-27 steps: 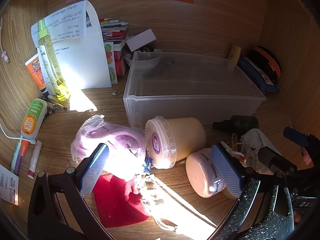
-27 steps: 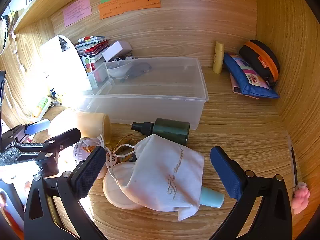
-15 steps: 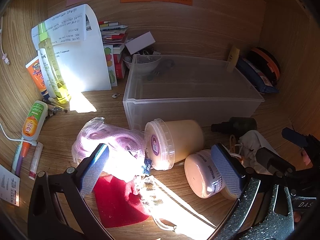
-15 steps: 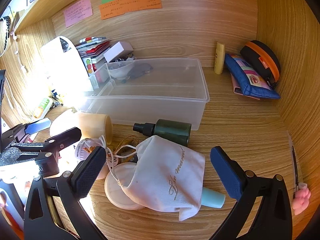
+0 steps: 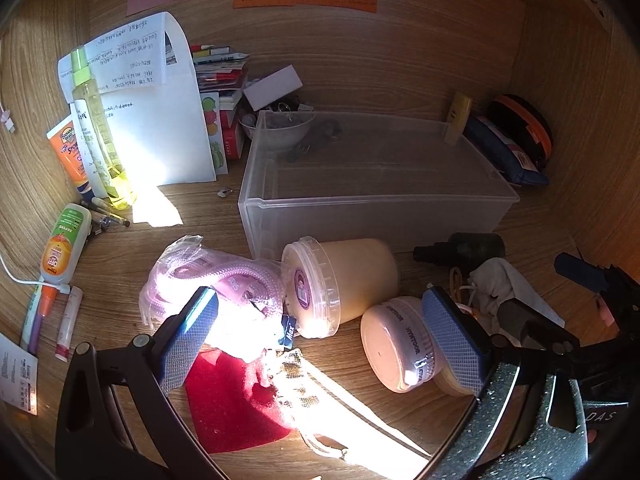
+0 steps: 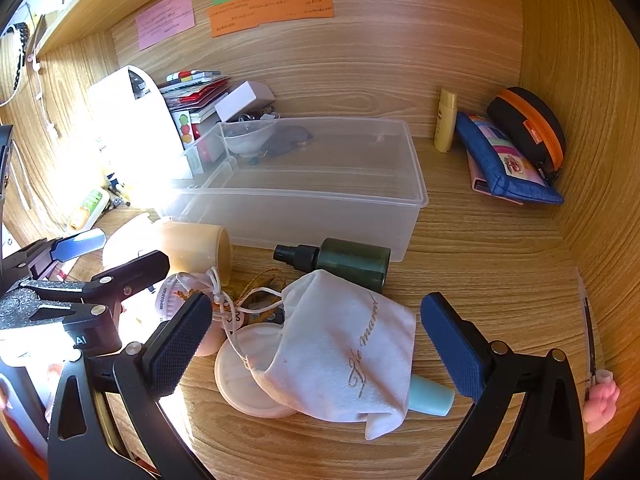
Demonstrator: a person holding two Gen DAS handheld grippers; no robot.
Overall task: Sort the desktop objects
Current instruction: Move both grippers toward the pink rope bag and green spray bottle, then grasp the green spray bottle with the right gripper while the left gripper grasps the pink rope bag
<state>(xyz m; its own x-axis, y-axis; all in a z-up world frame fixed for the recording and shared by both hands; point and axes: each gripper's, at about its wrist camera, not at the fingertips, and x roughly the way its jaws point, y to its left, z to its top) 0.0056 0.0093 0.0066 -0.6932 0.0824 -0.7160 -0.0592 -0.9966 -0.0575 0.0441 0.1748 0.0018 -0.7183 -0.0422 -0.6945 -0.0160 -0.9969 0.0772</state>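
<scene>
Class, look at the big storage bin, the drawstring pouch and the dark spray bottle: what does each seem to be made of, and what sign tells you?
Storage bin: translucent frosted plastic; things behind it show through hazily.
Drawstring pouch: soft white fabric, probably velvety; it folds and creases.
Dark spray bottle: dark green, smooth and slightly see-through; glass or plastic, can't tell.

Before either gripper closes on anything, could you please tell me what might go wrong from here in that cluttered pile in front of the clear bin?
1. The white drawstring pouch lies over a pale blue tube and a round cream lid; lifting it may drag them.
2. The cream tub lying on its side could roll if nudged.
3. The open left gripper hovers right beside the small white jar, which may get knocked.
</scene>
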